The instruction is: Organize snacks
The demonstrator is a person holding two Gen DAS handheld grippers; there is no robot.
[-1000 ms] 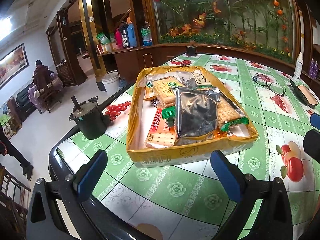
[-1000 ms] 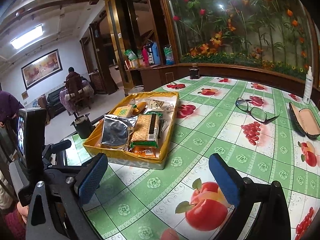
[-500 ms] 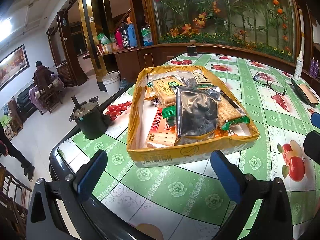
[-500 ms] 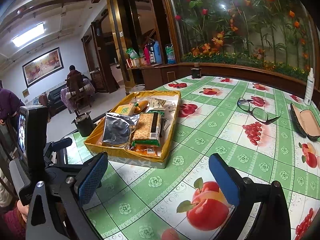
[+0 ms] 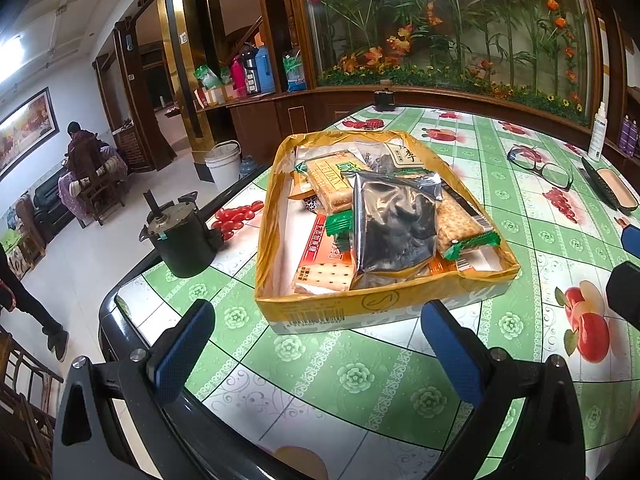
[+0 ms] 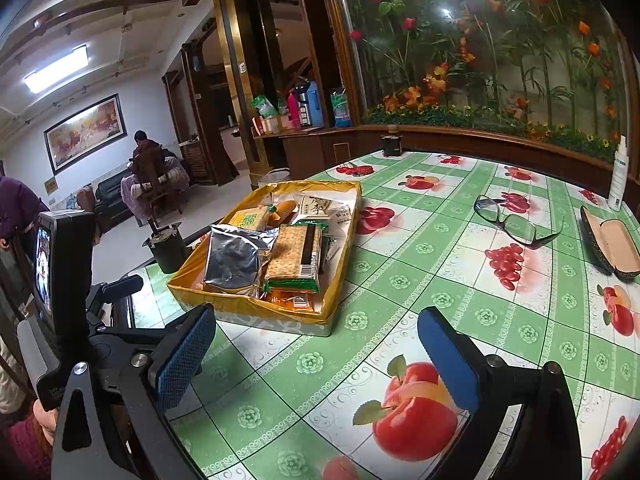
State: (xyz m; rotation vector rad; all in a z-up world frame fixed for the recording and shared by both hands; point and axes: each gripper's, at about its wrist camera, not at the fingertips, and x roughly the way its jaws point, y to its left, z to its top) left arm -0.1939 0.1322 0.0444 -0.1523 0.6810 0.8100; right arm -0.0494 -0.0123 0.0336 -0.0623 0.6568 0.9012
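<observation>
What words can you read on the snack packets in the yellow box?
"WEIDAN", in pale letters on the yellow cracker packet at the back of the yellow cardboard box.
"李", a big black character on the white packet at the far end.
The white characters on the red cracker packet are too blurred to read.
The barcode digits on the box front are too small.
The silver foil bag shows no text.

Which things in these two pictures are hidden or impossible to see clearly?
- Snacks under the silver pouch: covered by it, both views.
- Box floor: mostly hidden by packets.
- Right tongs, left view: cut off by the frame edge.
- Barcode label digits: too small to read.
- Glasses case, left view: partly cut by the edge.
</observation>
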